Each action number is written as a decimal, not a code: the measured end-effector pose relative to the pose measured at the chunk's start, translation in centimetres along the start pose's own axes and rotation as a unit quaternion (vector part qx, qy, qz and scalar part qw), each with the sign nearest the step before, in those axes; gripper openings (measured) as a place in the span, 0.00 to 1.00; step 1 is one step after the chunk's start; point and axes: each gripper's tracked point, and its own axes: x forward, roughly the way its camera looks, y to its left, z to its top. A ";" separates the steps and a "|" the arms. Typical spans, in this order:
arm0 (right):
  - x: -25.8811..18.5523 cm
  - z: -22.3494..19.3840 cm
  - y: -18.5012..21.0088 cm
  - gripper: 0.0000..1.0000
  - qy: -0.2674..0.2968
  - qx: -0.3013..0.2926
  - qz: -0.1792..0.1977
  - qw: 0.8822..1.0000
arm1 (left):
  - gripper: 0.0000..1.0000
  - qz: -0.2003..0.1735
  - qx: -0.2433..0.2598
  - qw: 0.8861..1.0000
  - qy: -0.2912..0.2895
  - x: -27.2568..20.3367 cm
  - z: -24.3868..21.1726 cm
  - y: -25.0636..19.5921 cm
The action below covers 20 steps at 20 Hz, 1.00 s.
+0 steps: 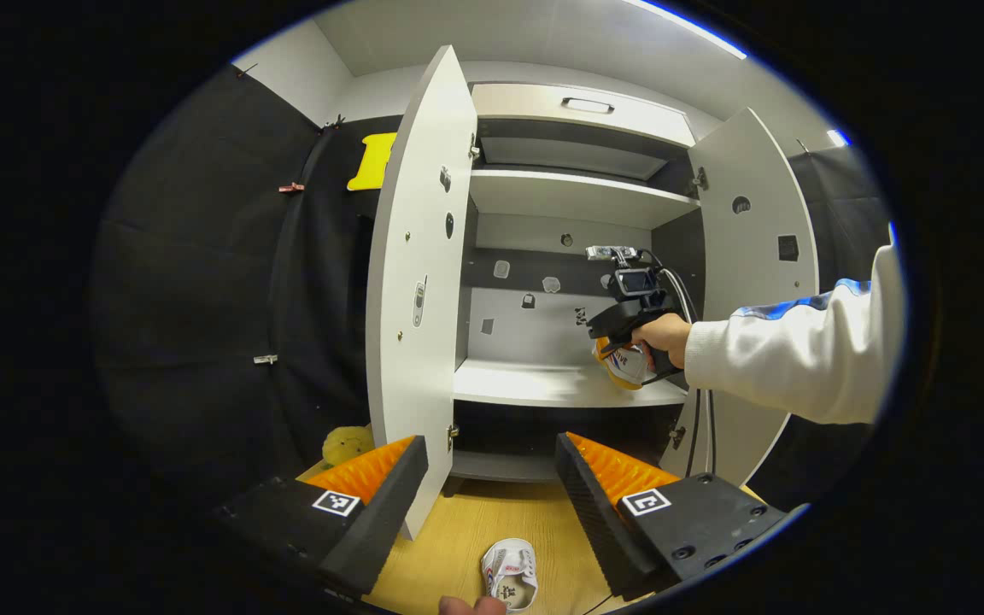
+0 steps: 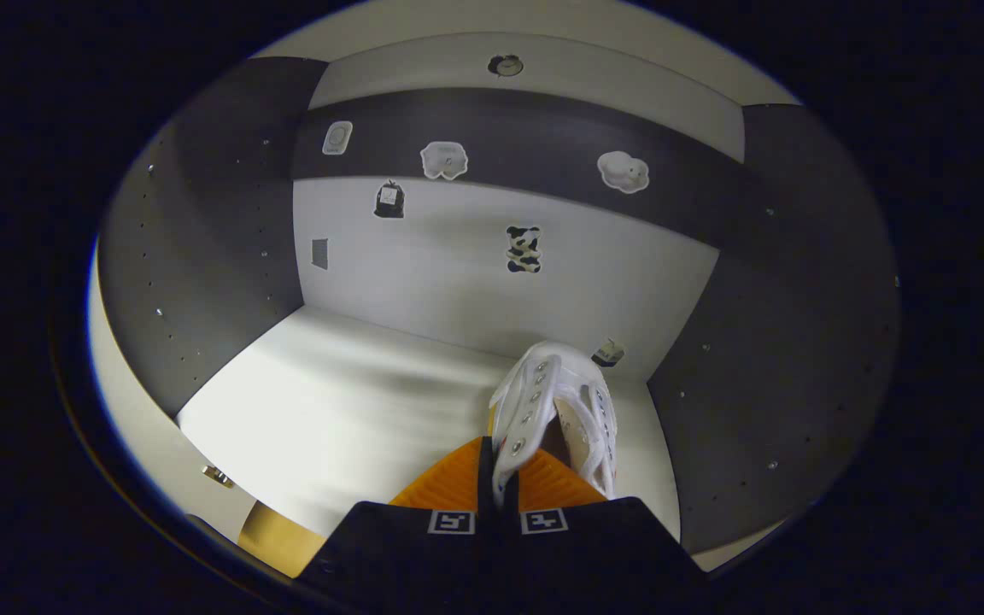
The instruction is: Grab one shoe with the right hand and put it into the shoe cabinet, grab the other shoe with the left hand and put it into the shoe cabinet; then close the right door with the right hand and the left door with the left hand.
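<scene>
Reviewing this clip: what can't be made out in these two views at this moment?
- Held shoe: in the right gripper view, the fingers cover its lower end; whether it touches the shelf is unclear.
- Right gripper: in the left gripper view, the hand hides its fingers.
- Shoe on the floor: its near end is cut off at the bottom of the left gripper view.
- Yellow thing behind the left door: partly hidden, too small to identify.

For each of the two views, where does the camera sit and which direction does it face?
Left gripper view: rides the open left gripper above the floor, facing the open shoe cabinet; a sleeved hand shows.
Right gripper view: rides the right gripper inside the cabinet, facing its back wall.
Shared: the shoe held by the right gripper and the middle shelf.
</scene>
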 end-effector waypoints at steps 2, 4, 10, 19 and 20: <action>1.4 -0.3 -0.1 0.05 0.010 -0.014 -0.005 1.000 | 0.95 0.011 0.001 1.000 0.002 0.5 -0.2 0.2; 3.0 -0.7 -0.3 0.05 0.016 -0.035 -0.016 0.999 | 0.95 0.020 0.002 1.000 0.002 0.8 -0.1 0.4; 5.0 -1.4 -0.5 0.08 0.031 -0.039 -0.043 0.998 | 0.95 0.030 0.003 0.999 0.012 0.9 -0.7 0.4; -0.7 0.9 1.1 0.88 -0.036 0.025 -0.009 0.999 | 0.95 0.005 0.001 1.000 0.008 0.1 -0.4 -0.2; -2.0 1.4 1.3 0.97 -0.053 0.031 -0.008 0.998 | 0.95 0.000 -0.002 1.000 0.008 -0.1 -0.4 -0.3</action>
